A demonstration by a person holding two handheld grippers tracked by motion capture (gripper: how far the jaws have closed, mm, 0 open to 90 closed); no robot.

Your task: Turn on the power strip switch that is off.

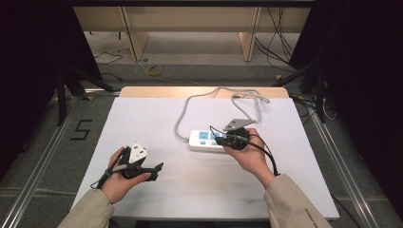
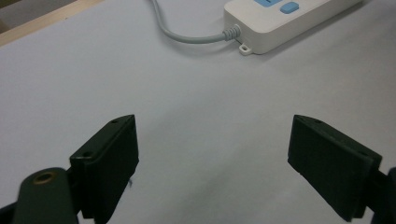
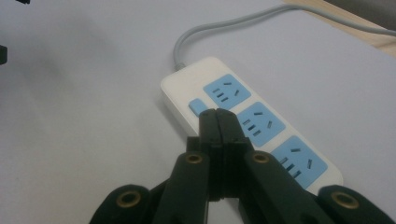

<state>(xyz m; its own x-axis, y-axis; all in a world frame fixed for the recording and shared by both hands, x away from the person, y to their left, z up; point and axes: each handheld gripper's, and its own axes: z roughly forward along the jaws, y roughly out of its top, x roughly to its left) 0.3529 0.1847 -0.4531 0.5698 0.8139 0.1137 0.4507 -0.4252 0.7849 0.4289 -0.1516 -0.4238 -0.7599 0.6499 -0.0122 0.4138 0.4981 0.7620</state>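
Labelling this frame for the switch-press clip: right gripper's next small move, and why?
Probably ease the right gripper forward and down onto the blue switch of the power strip. Its jaws are pressed shut with nothing between them, tips at the switch's edge, which suits a push. The left gripper is open over bare table, away from the strip.

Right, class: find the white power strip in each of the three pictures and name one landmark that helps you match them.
High view: the power strip lies right of centre on the white table, under the right tongs.
Left gripper view: its cable end sits at the top right.
Right gripper view: centre, running to the lower right.
Shared landmark: its grey cable.
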